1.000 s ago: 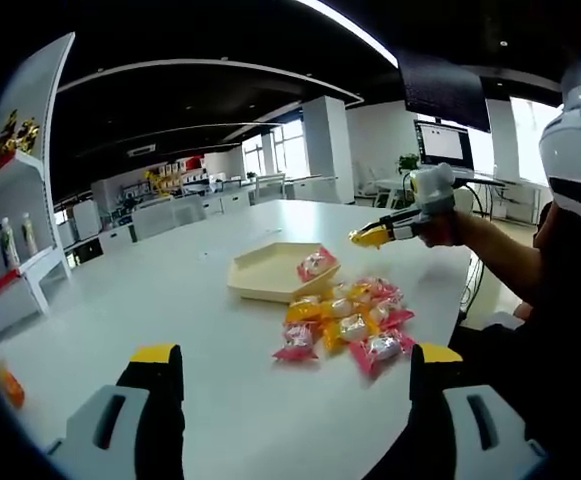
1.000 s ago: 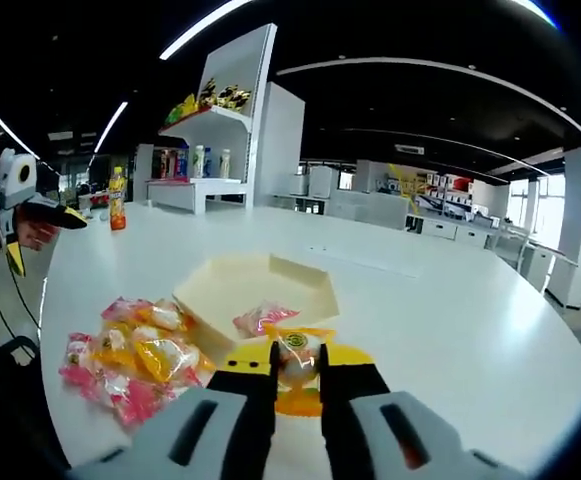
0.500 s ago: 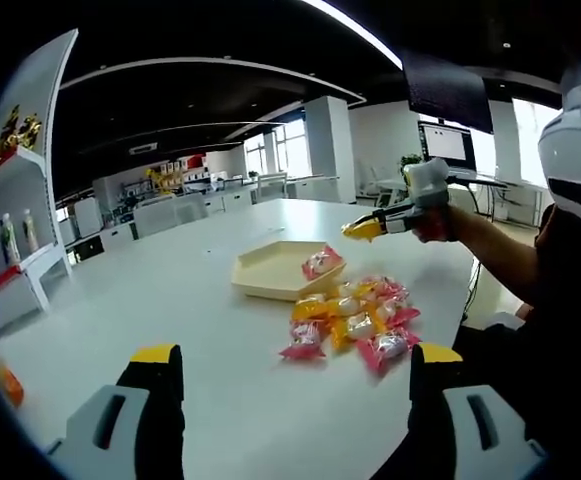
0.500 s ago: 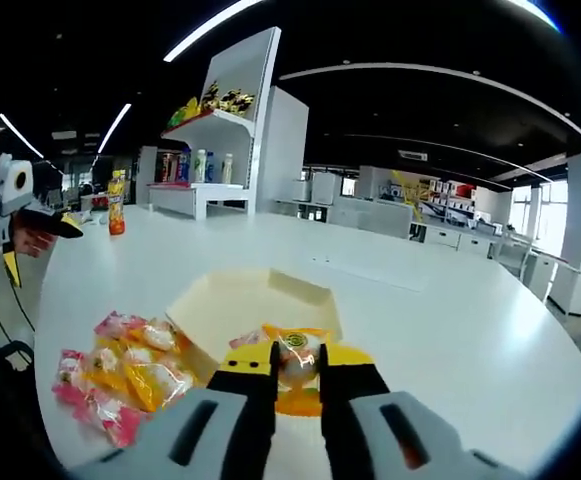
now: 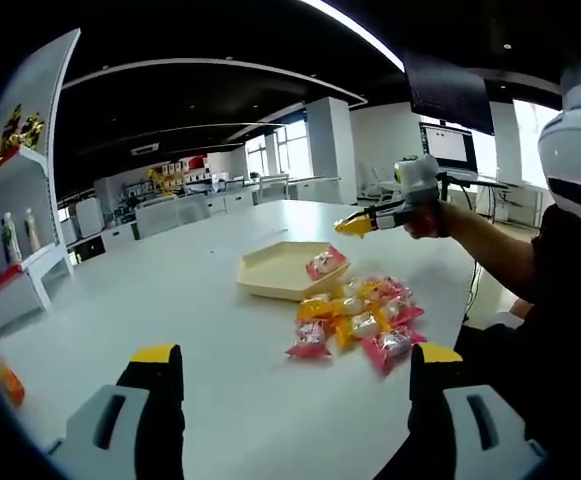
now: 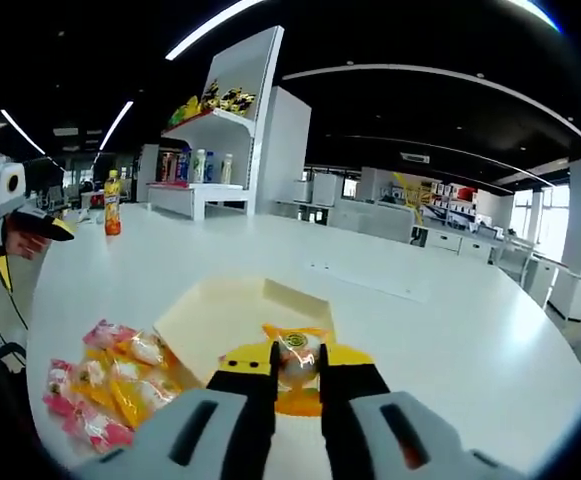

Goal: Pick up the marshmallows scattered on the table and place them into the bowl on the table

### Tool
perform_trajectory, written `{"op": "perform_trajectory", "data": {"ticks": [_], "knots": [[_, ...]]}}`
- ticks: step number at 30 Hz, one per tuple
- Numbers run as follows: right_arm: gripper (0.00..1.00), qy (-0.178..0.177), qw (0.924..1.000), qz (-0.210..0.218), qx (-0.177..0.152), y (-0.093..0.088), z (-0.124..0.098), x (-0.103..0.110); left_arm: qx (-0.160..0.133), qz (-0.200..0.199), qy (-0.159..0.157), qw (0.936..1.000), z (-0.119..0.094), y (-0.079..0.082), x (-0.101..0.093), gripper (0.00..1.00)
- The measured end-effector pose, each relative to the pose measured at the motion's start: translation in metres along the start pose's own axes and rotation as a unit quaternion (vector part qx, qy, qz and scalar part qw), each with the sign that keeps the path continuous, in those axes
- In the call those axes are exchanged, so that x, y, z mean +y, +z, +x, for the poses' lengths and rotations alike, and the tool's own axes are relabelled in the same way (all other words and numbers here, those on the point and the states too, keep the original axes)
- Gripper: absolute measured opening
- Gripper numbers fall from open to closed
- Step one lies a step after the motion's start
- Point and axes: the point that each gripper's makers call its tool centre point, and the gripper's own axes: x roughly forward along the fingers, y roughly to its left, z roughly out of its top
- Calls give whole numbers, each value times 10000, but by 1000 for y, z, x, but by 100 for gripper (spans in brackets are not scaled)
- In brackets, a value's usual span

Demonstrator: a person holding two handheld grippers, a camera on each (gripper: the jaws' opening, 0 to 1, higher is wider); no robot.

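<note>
- The right gripper (image 6: 297, 372), with yellow-tipped black jaws, is seen in the right gripper view held level above the white table (image 6: 450, 330), its jaws aimed over the near edge of the shallow cream hexagonal bowl (image 6: 232, 315).
- Its jaws are drawn close together and pinch a marshmallow in an orange-and-clear wrapper (image 6: 294, 362); the wrapper's crimped ends stick out above and below the jaw tips.
- In the left gripper view the same right gripper (image 5: 372, 219) is carried in a hand (image 5: 422, 216) at the end of an outstretched, dark-sleeved arm (image 5: 495, 250), raised in the air above the far side of the bowl (image 5: 275, 276); its yellow tip points toward the bowl.
- The left gripper (image 5: 285, 380) is held low and well back from the bowl, its two yellow-tipped black jaws spread wide apart, with nothing between them and bare table behind.
- One pink-wrapped marshmallow (image 5: 325, 263) lies inside the bowl, against its right rim.
- A loose heap of pink, orange and yellow wrapped marshmallows (image 5: 358, 318) lies on the table just beside the bowl, on its near right side in the left gripper view; in the right gripper view the heap (image 6: 105, 385) lies to the bowl's left.
- An orange drink bottle (image 6: 112, 202) stands upright at the far left edge of the table.
- A white shelf unit with bottles and packets (image 6: 210, 140) stands beyond the table.
</note>
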Motion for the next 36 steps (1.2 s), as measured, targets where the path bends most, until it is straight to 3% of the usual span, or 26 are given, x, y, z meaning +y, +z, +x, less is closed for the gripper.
{"op": "perform_trajectory", "data": {"ticks": [21,27,32,36], "knots": [[15,66,10000,26,33,9,39,-4,-34,0,-35,10000,0,2,-8,93],[15,178,9997,-88,137,6,54,0,-44,-1,-57,10000,2,4,-10,93],[15,137,9993,220,258,1,59,1,9,-38,-36,10000,3,0,-8,93],[14,56,9992,163,355,-6,62,-1,16,-47,-36,10000,3,0,-8,93]]}}
